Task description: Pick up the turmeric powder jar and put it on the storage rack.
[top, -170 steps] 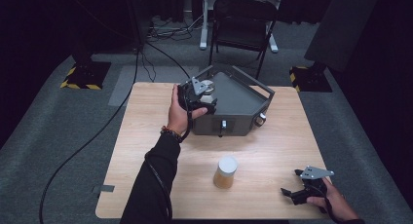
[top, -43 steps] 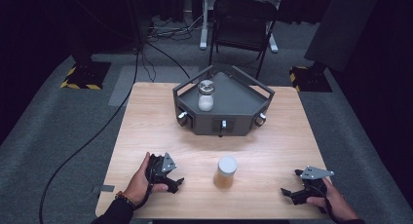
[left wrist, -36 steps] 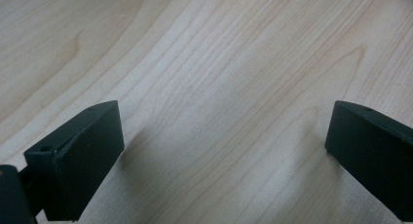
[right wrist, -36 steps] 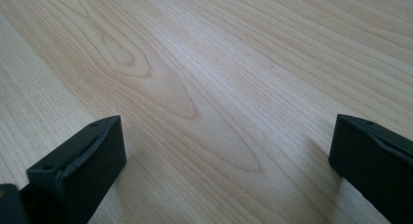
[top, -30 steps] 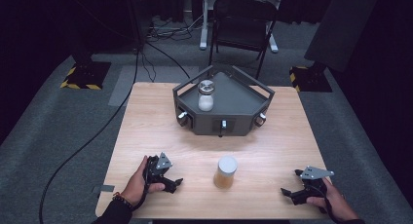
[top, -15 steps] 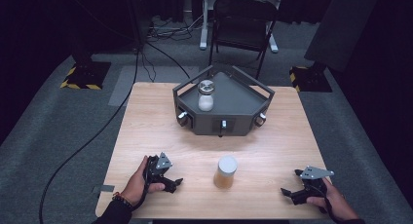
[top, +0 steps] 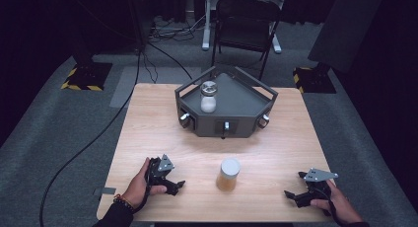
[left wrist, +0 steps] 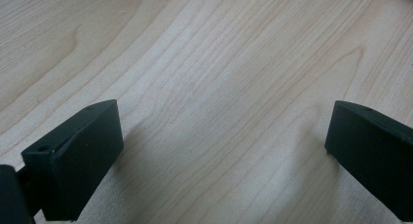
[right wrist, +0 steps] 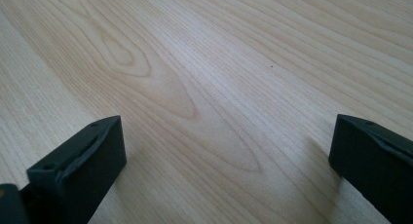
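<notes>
Resting Grippers, Two Jars on the Table

Lying low at the near edge of the table (top: pixel 148 118), the left gripper (top: pixel 173 186) and right gripper (top: pixel 294 196) both have their jaws spread wide over bare wood. Between them stands a white-lidded jar (top: pixel 228 174) holding amber contents. Farther back, the grey tray (top: pixel 241 96) holds a metal-lidded jar (top: pixel 209 96) part-filled with something white.

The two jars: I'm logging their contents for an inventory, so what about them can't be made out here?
- Jar on the grey tray: whitish fill, too small in the high view to identify.
- Jar on the table: amber contents, no label legible at this size.
- Tray knobs: markings too small.
- Both tongs views face bare wood.
</notes>
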A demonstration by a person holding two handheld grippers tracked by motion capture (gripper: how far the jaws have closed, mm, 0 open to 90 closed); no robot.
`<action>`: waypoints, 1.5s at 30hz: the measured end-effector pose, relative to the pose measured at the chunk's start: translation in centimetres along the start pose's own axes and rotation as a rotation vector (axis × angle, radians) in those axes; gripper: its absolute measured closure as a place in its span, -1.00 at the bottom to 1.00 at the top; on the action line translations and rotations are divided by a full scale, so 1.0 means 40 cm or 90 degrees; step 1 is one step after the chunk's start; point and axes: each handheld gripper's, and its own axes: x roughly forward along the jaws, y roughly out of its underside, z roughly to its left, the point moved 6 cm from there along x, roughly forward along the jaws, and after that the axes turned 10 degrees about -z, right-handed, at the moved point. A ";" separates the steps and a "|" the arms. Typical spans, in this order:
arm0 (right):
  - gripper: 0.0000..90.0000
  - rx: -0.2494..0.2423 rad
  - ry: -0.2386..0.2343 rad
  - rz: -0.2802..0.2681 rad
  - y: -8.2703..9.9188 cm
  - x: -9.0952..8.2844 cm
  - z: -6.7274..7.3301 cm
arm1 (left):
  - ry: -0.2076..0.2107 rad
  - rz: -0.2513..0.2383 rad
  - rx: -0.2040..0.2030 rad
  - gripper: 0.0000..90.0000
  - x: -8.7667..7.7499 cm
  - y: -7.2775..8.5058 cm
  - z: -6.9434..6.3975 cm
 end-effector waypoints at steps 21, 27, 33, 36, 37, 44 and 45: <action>-0.97 0.020 -0.018 -0.068 -0.025 -0.017 0.010 | -0.001 0.000 0.000 -1.00 0.001 -0.001 0.000; -0.96 0.015 -0.018 -0.106 -0.039 -0.020 0.027 | -0.001 0.000 0.000 -1.00 0.001 -0.001 0.000; -0.97 0.011 -0.016 -0.144 -0.054 -0.021 0.049 | 0.000 0.000 0.000 -1.00 0.001 -0.001 0.000; -0.97 0.002 -0.024 -0.154 -0.063 -0.019 0.062 | -0.001 0.000 0.000 -1.00 0.001 -0.001 0.000; -0.97 0.000 -0.027 -0.156 -0.066 -0.018 0.066 | -0.001 0.000 0.000 -1.00 0.001 -0.001 0.000; -0.96 -0.010 -0.035 -0.171 -0.082 -0.010 0.087 | -0.001 0.000 0.000 -1.00 0.001 -0.001 0.000; -0.96 -0.011 -0.038 -0.172 -0.085 -0.009 0.089 | -0.001 0.000 0.000 -1.00 0.001 -0.001 0.000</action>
